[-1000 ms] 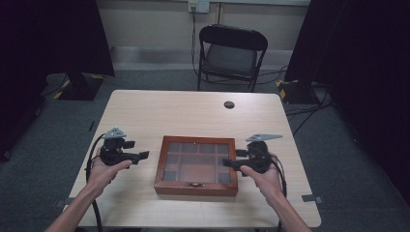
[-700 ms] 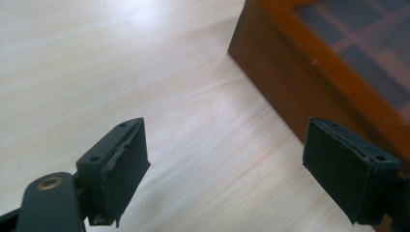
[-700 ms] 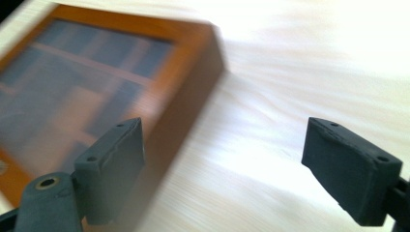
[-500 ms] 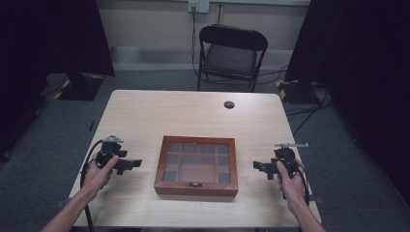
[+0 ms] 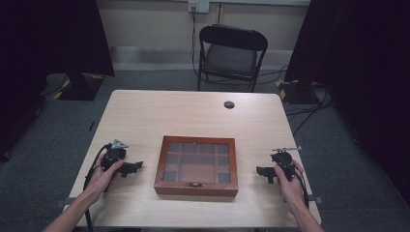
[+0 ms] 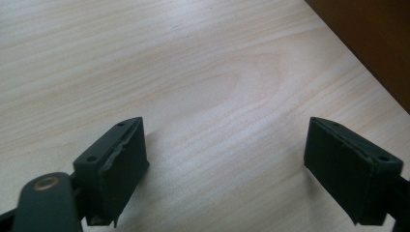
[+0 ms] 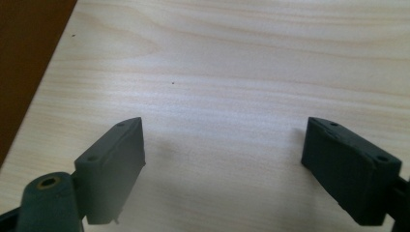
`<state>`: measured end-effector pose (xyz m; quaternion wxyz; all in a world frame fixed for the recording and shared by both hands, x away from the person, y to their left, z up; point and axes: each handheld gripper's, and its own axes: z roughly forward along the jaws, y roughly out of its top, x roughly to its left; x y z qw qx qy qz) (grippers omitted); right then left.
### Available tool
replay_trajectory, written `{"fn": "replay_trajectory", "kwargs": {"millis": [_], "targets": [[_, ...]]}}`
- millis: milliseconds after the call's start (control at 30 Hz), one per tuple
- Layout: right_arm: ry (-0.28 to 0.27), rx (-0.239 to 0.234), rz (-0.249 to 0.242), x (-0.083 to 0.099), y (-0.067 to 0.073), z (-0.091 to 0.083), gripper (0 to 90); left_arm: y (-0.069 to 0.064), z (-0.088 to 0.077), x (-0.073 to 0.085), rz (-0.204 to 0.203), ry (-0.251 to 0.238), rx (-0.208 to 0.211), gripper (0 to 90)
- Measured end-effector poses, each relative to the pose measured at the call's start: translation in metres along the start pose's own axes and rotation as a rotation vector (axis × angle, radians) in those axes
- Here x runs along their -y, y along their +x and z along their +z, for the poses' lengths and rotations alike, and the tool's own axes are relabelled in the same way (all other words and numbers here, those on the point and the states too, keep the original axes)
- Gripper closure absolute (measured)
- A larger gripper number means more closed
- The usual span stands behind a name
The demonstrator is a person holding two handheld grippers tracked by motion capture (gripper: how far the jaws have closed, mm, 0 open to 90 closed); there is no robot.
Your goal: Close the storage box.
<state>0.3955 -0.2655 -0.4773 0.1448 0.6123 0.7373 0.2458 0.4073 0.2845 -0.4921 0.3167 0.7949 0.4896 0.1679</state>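
Wooden box [image 5: 196, 165] lies between the left claw [image 5: 137, 166] and right claw [image 5: 260, 171], both wide and empty.

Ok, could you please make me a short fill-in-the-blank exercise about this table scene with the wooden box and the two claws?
1. The wooden box lies on the table with its lid ____.
2. The left claw and the right claw both have their jaws ____, with nothing between them.
3. The box lies ____ the two claws.
4. Behind the table stands a black ____.

Missing words: closed; open; between; chair
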Motion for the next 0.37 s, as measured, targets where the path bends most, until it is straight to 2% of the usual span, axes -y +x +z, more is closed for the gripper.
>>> {"fn": "replay_trajectory", "kwargs": {"millis": [33,67,100,133,167,200,233,333,367], "targets": [[-0.009,0.015,-0.009,0.001,0.002,0.001,13.8,-0.002,0.002,0.002,0.032,-0.008,-0.03,13.5],[-0.009,0.015,-0.009,0.001,0.002,0.001,13.8,-0.002,0.002,0.002,0.032,-0.008,-0.03,10.7],[-0.02,0.03,-0.017,0.001,0.003,0.003,13.0,-0.002,0.004,0.003,0.021,-0.03,-0.033,10.7],[-0.062,0.059,-0.03,0.005,0.007,0.008,4.6,0.0,0.004,0.005,0.028,-0.029,-0.036,4.6],[-0.083,0.064,-0.05,0.007,0.009,0.011,0.0,0.0,0.006,0.008,0.007,-0.052,-0.052,2.0],[-0.083,0.064,-0.05,0.007,0.009,0.011,0.0,0.0,0.006,0.008,0.007,-0.052,-0.052,0.8],[-0.105,0.082,-0.06,0.011,0.014,0.013,0.0,-0.001,0.006,0.009,-0.005,-0.061,-0.054,0.4],[-0.124,0.086,-0.056,0.013,0.014,0.013,0.0,0.0,0.007,0.009,0.0,-0.071,-0.048,0.0],[-0.168,0.081,-0.061,0.016,0.014,0.015,0.0,0.001,0.007,0.009,0.001,-0.068,-0.045,0.0]]}}
